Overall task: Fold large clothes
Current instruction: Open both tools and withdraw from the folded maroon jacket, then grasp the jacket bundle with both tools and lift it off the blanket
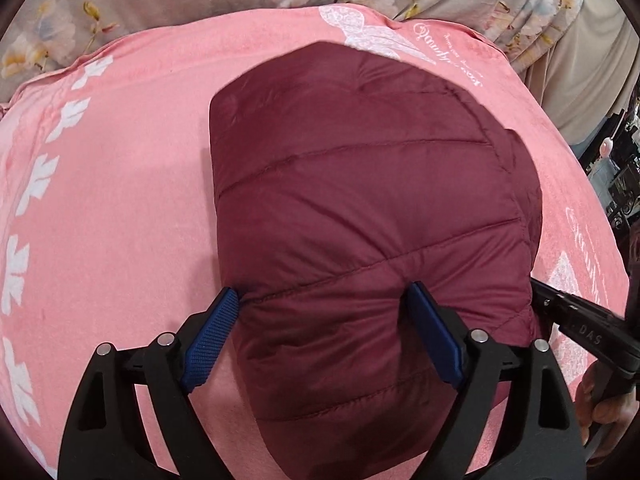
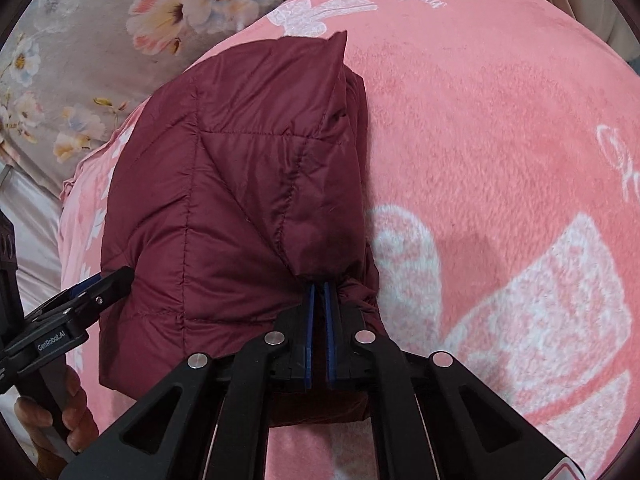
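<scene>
Blue-padded left gripper straddles the folded maroon jacket, jaws wide; only the right view shows the right gripper pinching its edge, with open pink blanket at right.

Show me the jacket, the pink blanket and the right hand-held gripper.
jacket (image 1: 360, 184): left wrist view, quilted top panel.
pink blanket (image 2: 500, 140): right wrist view, bare plush area.
right hand-held gripper (image 2: 319, 292): right wrist view, between fingertips.

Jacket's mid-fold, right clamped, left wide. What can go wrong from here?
1. The right gripper pinches only a small bunch at the jacket edge; slick quilted fabric could slip out if pulled.
2. The left gripper is open, its pads straddling a puffy section without pressing, so that side is unsupported and the fold may spring open.
3. The jacket lies on a fuzzy pink blanket; dragging could rumple it and skew the fold.
</scene>
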Available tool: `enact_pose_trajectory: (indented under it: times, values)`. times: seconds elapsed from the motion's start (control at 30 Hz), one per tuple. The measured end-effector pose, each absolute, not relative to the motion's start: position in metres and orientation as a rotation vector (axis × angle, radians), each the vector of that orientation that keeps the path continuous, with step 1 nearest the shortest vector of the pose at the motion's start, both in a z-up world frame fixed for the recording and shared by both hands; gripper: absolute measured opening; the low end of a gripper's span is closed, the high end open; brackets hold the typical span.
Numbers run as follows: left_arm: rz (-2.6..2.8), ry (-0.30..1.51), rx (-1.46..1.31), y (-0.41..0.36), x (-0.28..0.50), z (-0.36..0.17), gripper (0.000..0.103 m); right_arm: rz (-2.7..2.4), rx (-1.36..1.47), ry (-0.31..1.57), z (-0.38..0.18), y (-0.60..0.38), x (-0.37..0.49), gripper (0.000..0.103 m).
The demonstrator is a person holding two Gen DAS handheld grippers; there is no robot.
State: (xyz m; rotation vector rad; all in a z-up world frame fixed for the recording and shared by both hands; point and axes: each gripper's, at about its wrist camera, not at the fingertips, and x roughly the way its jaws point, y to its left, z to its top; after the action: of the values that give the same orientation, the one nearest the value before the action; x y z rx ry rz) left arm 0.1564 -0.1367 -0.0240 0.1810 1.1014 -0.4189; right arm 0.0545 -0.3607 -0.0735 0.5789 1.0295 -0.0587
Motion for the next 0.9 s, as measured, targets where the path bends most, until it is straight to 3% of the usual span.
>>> enact_pose_trajectory:
  times: [0.17,0.23,0.3,0.33,0.37,0.57,0.73,0.9]
  values:
    - [-0.397,1.067,0.232,-0.144,0.153,-0.033,0.086,-0.074,0.558,1.027,-0.069,-0.358,0.055,0.003]
    - [-0.389,1.066,0.233,-0.144,0.153,-0.035,0.087,-0.100,0.545,1.017,-0.054,-0.359,0.053,0.011]
    - [-0.390,1.083,0.213,-0.142,0.156,-0.034,0.088,-0.113,0.562,0.961,-0.037,-0.364,0.050,0.035]
    - [-0.395,1.097,0.191,-0.140,0.159,-0.032,0.088,-0.127,0.570,0.936,-0.030,-0.367,0.048,0.062]
    - [-0.402,1.114,0.154,-0.135,0.163,-0.030,0.088,-0.140,0.571,0.901,-0.023,-0.370,0.047,0.071]
    - [-0.390,1.169,-0.026,-0.112,0.185,-0.025,0.098,-0.114,0.630,0.973,-0.043,-0.383,0.063,0.075]
    - [-0.442,1.234,-0.144,-0.104,0.206,-0.039,0.098,-0.053,0.839,0.986,-0.069,-0.399,0.064,0.082]
    - [-0.539,1.332,-0.325,-0.094,0.221,-0.069,0.098,-0.014,0.861,0.990,-0.071,-0.396,0.072,0.087]
